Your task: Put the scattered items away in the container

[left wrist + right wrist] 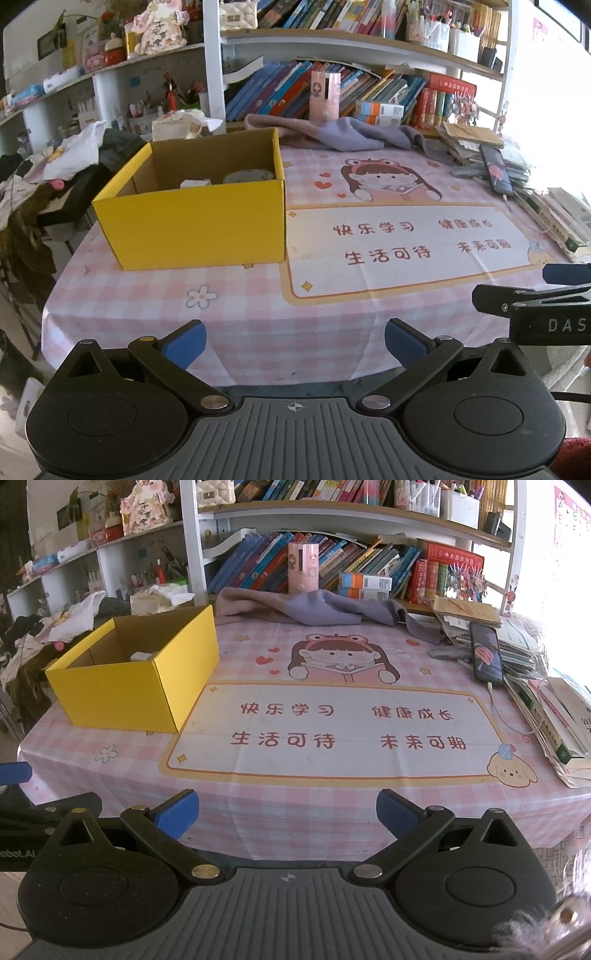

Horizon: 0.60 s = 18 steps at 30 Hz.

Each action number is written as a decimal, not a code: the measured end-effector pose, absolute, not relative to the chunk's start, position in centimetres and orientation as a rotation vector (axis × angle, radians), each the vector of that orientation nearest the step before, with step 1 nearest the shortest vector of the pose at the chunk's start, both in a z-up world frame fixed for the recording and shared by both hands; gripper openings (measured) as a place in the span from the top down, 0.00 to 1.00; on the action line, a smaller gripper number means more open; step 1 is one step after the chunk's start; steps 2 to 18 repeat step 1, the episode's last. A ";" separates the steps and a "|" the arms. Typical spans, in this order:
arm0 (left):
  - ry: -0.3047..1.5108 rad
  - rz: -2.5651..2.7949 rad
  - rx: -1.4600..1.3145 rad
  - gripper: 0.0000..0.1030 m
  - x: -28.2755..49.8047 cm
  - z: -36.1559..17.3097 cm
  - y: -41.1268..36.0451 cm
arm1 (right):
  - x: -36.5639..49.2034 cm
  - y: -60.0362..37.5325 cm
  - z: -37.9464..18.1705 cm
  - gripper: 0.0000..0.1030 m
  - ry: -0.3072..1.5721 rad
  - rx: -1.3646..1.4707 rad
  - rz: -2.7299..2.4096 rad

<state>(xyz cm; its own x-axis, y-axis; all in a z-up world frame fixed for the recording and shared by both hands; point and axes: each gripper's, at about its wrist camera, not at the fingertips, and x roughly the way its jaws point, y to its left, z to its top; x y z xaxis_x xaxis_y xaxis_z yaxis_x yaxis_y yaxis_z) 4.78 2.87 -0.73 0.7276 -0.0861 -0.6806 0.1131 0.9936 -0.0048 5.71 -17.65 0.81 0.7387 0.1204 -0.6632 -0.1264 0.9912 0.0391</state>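
Observation:
A yellow cardboard box (192,225) stands open on the left of the pink checked tablecloth (258,325); it also shows in the right wrist view (122,698). Inside it I see a round grey item (248,175) and a white item (194,183); the rest of its inside is hidden. My left gripper (294,341) is open and empty, held back at the table's near edge. My right gripper (287,810) is open and empty, also at the near edge, to the right of the left one. The right gripper's side shows in the left wrist view (535,299).
A purple-grey cloth (314,609) lies at the back of the table. A phone (487,653) with a cable rests on stacks of books and papers (554,709) at the right. A pink dispenser (303,568) and bookshelves stand behind. Clothes (55,166) pile left of the table.

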 end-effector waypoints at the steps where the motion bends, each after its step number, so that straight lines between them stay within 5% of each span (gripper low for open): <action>1: 0.748 -0.113 0.032 0.00 4.9 -0.7 2.9 | 5.7 -17.6 0.7 0.00 0.729 -0.011 0.135; 18: 0.748 -0.113 0.032 0.00 4.9 -0.7 2.9 | 5.7 -17.6 0.7 0.00 0.729 -0.011 0.135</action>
